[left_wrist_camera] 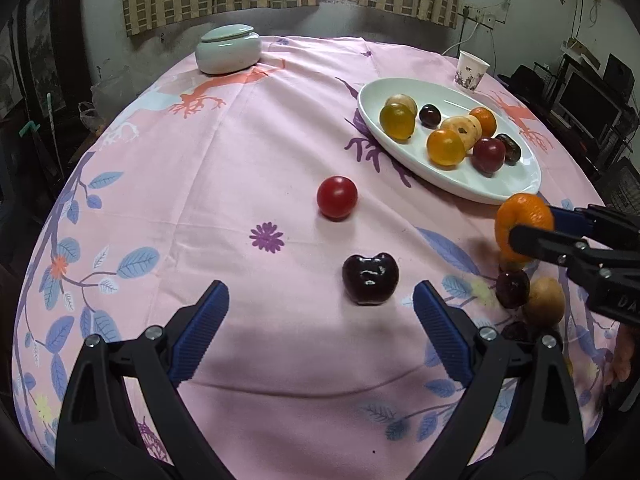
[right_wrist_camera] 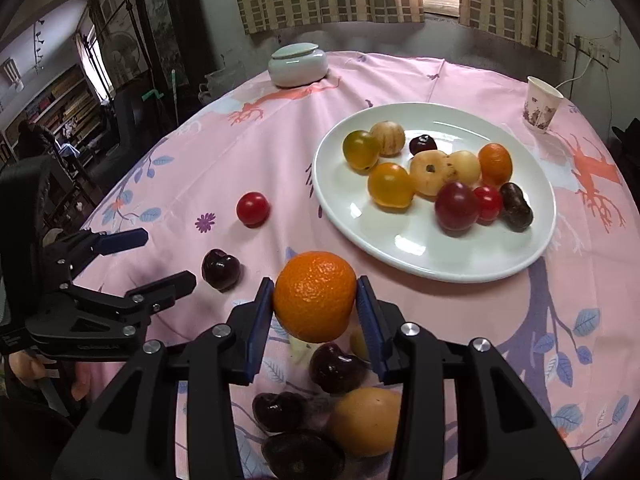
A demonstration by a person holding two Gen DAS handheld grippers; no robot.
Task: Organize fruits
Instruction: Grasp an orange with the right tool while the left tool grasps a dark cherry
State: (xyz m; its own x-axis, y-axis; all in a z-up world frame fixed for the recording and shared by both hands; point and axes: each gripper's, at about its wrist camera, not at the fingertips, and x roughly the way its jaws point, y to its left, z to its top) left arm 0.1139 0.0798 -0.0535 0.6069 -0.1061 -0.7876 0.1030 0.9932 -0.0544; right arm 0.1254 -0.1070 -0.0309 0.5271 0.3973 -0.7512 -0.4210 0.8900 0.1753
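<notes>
Fruit in hand: my right gripper has its blue pads pressed on both sides of one orange, held off the cloth just short of the plate's near rim.
Left gripper: my left gripper stands wide apart over the pink tablecloth, gripping nothing; one dark cherry lies on the cloth ahead of it, nearer its right finger.
Loose on the cloth: I count one red cherry tomato beyond that cherry, both well apart from the plate.
Cluster under my right gripper: three dark cherries, the nearest to the orange at, and one tan round fruit; a small yellowish piece beside the right finger is mostly hidden, so I cannot tell what it is.
White plate: ten fruits by my count from the right wrist view: two yellow tomatoes, three pale tan fruits, one small orange fruit, one large red one, one small red tomato, two dark cherries.
Other items: one lidded ceramic jar at the far edge of the table, one paper cup beyond the plate.
</notes>
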